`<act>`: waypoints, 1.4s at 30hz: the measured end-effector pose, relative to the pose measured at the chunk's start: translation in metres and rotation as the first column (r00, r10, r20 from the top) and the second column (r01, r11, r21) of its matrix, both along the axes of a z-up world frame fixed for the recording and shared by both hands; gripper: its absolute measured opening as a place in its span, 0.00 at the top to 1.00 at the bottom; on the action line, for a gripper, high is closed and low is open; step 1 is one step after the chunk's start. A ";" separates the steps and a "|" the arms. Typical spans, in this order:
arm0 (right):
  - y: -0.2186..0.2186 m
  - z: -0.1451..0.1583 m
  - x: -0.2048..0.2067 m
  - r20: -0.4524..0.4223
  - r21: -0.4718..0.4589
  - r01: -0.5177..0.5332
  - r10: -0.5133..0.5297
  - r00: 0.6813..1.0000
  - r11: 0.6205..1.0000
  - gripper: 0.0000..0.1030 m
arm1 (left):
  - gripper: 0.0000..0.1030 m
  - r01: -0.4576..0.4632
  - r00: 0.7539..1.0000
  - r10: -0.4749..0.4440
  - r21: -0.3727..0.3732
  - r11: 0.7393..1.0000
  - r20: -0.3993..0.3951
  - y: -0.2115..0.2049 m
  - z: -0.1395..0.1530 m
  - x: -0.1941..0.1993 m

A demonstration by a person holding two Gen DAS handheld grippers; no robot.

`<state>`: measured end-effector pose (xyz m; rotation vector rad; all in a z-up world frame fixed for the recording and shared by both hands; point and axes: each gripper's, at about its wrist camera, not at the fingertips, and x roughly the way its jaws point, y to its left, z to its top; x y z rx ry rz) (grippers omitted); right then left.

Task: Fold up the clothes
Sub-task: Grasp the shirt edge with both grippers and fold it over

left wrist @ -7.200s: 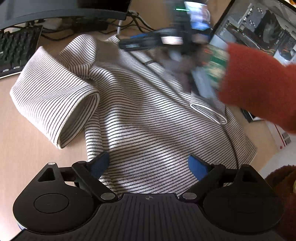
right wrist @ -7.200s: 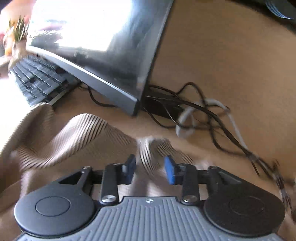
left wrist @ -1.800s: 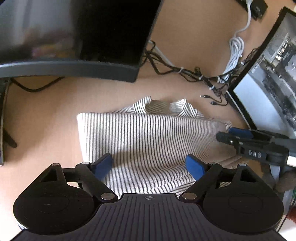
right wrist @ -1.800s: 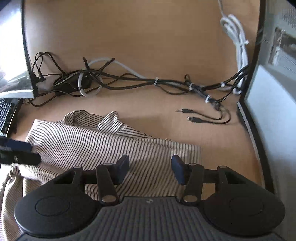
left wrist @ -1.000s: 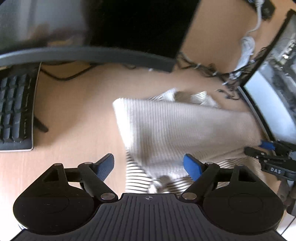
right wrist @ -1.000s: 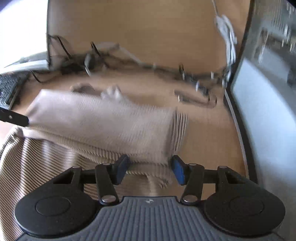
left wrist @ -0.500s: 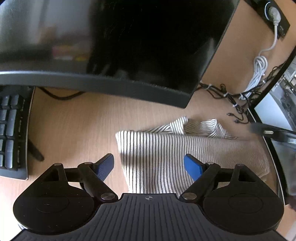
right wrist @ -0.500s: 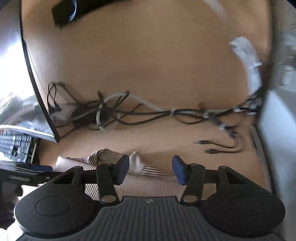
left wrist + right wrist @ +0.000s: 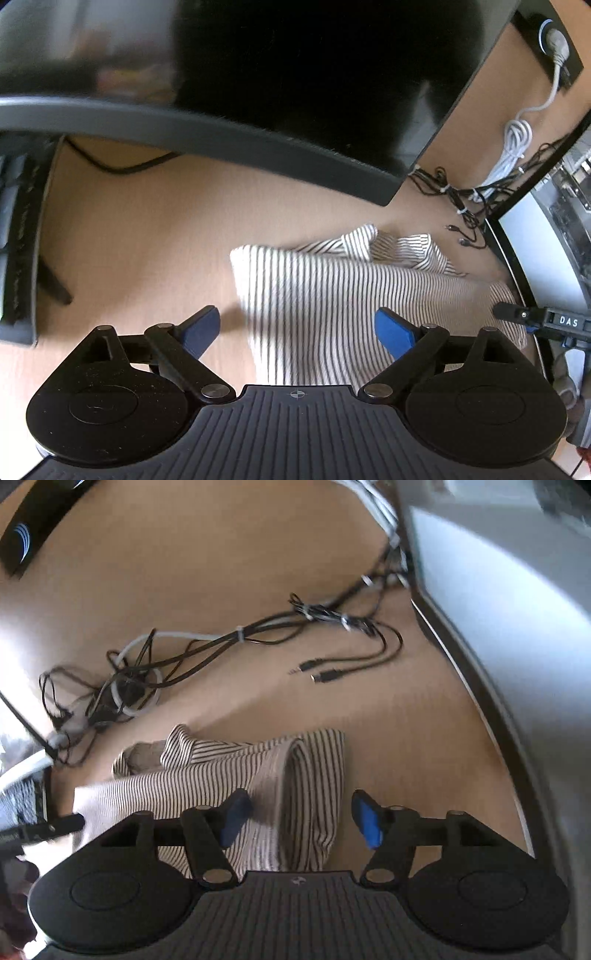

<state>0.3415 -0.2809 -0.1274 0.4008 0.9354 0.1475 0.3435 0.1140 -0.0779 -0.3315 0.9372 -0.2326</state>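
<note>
The wooden desk [image 9: 140,229] carries a big dark monitor [image 9: 295,92] at the back and a bundle of cables [image 9: 207,646] near it. In front of them lies the striped shirt [image 9: 332,295], already folded to a compact rectangle, with the collar part bunched at the far edge. The left gripper [image 9: 297,328] hangs above its left edge with fingers wide apart, holding nothing. The right gripper [image 9: 299,819] is also spread open over the right edge, where the layers look a little loose, though blur makes this uncertain. The folding seems nearly finished; the next move probably needs only pressing or straightening that right edge.
</note>
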 end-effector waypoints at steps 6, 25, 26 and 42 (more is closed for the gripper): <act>0.015 -0.003 0.027 0.043 0.070 -0.030 0.027 0.999 0.997 0.33 | 0.08 0.012 0.997 -0.015 0.040 0.999 0.069 -0.016 -0.005 0.009; 0.084 0.101 -0.073 0.322 -0.248 -0.425 0.487 0.812 0.871 0.76 | 0.84 0.197 0.943 -0.216 0.097 0.976 0.254 0.000 0.070 -0.079; 0.090 0.103 -0.089 0.313 -0.285 -0.443 0.520 0.795 0.850 0.76 | 0.87 0.220 0.940 -0.238 0.102 0.970 0.244 0.002 0.069 -0.090; 0.153 0.038 -0.251 0.029 -0.430 -0.490 0.553 0.832 0.759 0.85 | 0.20 0.162 0.978 -0.133 -0.177 0.971 0.163 0.115 0.074 -0.129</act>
